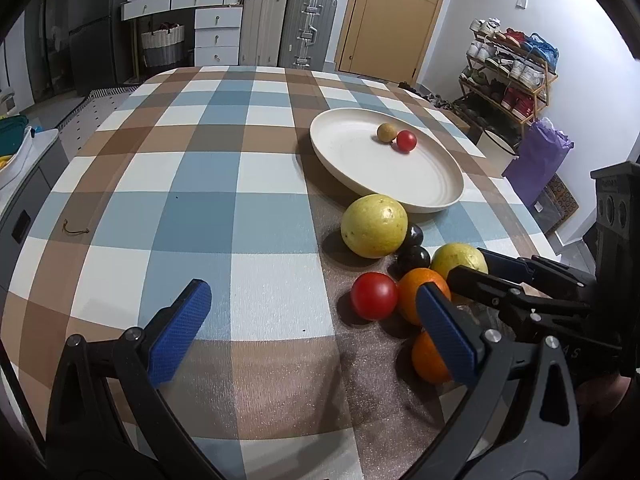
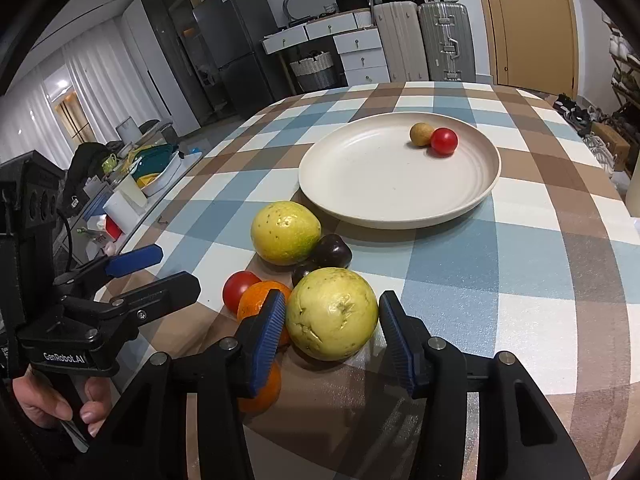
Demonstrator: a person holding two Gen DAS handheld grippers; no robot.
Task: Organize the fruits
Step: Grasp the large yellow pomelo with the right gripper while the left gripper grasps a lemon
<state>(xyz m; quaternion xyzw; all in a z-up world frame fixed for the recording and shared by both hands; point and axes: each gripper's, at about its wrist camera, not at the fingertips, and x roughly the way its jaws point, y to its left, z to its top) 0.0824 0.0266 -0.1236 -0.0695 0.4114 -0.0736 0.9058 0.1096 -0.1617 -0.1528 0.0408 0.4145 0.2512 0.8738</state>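
A loose pile of fruit lies on the checked tablecloth in front of a cream plate [image 2: 380,184], which holds a small tan fruit [image 2: 421,134] and a small red one [image 2: 444,141]. My right gripper [image 2: 331,304] is shut on a yellow-green round fruit [image 2: 332,314] that rests on the cloth, a blue pad against each side. Beside it lie two oranges [image 2: 258,294], a red tomato [image 2: 239,288], two dark plums [image 2: 332,250] and a second yellow fruit [image 2: 285,232]. My left gripper [image 1: 316,320] stands open over bare cloth, left of the tomato [image 1: 374,295], its right pad in front of an orange [image 1: 420,292].
The plate [image 1: 360,160] sits at the table's right centre, just past the pile. The left half of the table is plain cloth with a small brown cord [image 1: 74,231]. A shoe rack [image 1: 508,76] and purple bag [image 1: 536,160] stand off the right edge. A hand [image 2: 60,404] holds the left gripper.
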